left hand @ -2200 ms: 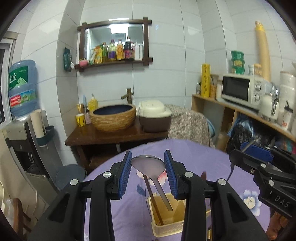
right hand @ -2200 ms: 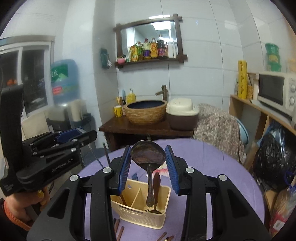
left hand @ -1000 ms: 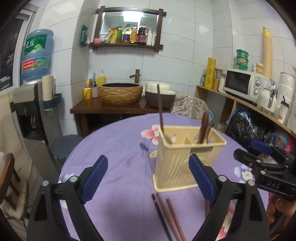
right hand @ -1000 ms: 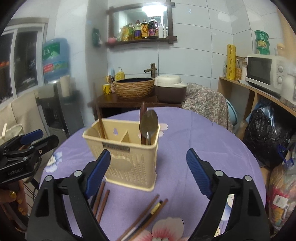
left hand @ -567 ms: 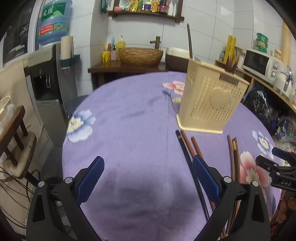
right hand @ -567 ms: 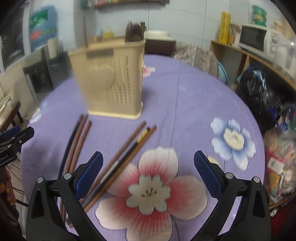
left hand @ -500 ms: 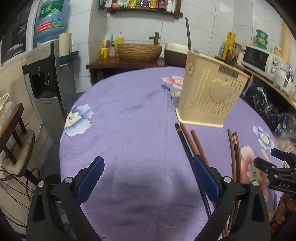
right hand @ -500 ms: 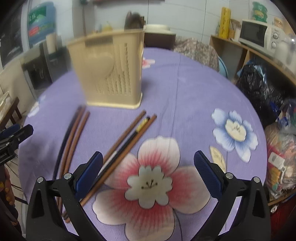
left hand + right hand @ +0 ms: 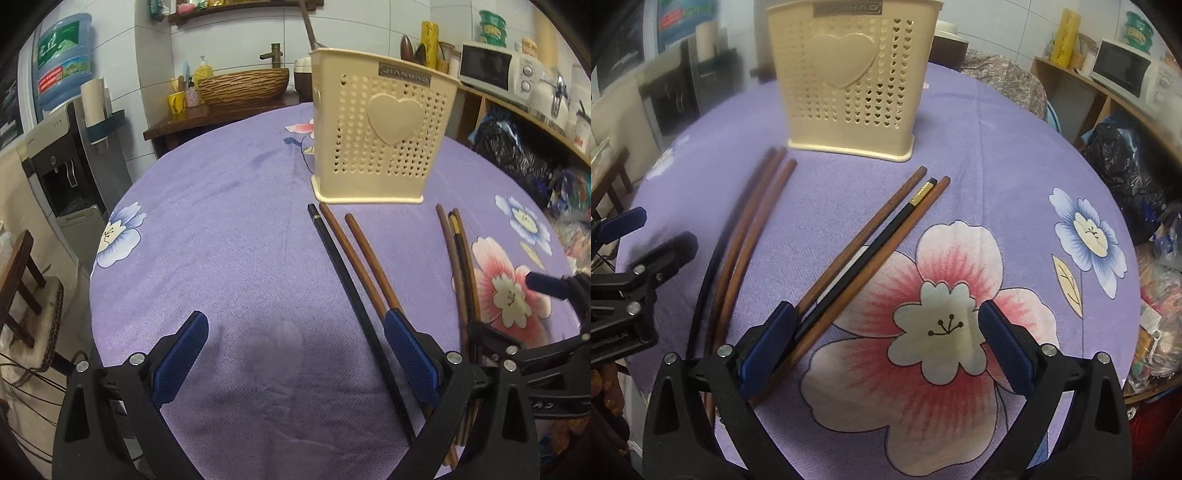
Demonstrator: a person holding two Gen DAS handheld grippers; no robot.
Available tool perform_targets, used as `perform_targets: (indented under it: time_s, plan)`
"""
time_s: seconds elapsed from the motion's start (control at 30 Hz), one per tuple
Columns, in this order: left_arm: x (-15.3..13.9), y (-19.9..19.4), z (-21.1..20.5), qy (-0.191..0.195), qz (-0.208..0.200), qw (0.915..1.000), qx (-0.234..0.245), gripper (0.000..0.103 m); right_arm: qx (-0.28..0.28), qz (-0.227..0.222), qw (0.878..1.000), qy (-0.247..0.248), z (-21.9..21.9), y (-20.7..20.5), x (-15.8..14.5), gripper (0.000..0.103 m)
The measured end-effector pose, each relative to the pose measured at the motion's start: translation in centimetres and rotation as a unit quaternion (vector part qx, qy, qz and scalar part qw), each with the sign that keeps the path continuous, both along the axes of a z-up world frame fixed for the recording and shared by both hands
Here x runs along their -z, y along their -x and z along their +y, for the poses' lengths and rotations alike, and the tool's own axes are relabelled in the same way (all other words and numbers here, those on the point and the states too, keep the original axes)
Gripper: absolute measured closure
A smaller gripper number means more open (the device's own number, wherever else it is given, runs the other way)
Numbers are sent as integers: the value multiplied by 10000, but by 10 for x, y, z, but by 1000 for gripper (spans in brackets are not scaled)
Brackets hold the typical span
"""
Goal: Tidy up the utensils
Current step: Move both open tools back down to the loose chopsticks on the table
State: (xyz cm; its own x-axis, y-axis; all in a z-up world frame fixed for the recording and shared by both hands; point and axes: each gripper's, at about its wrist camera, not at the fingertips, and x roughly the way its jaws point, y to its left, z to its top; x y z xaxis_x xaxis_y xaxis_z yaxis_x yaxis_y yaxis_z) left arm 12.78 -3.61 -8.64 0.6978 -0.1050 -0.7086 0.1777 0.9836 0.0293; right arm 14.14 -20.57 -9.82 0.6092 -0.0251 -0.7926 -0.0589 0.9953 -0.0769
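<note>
Purple flowered cloth (image 9: 229, 229) covered the round table where we worked.
Six loose chopsticks lay on it in front of the cream perforated plastic utensil basket with a heart on its side (image 9: 849, 77): three to the left (image 9: 738, 236), one black and two brown, and three to the right (image 9: 871, 240), a black one with a gold band between two brown. Our left gripper (image 9: 291, 354) stood wide above the cloth, its right pad over the left group. Our right gripper (image 9: 884, 345) had just been opening and gaped wide over the pink flower, nothing pressed between its pads.
</note>
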Motion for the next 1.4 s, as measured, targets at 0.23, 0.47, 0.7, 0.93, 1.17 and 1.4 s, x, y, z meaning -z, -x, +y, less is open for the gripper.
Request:
perform_targets:
  time_s: [0.23, 0.47, 0.7, 0.93, 1.17, 1.4]
  plan:
    - [17, 1, 15, -212, 286, 9993, -95, 8, 503, 76, 9977, 444, -45, 13, -1, 6]
    - [3, 6, 10, 298, 176, 9994, 20, 8, 282, -24, 9993, -240, -36, 17, -4, 6]
    - [16, 10, -11, -345, 159, 9990, 219, 8, -97, 7, 9999, -74, -9, 12, 2, 6]
    - [13, 3, 26, -325, 340, 9989, -84, 9, 291, 102, 9989, 354, -39, 16, -5, 6]
    - [6, 5, 21, -163, 268, 9995, -5, 10, -155, 222, 9996, 8, -7, 13, -2, 6]
    - [8, 5, 29, -141, 323, 9993, -86, 10, -398, 401, 9976, 395, 10, 17, 2, 6]
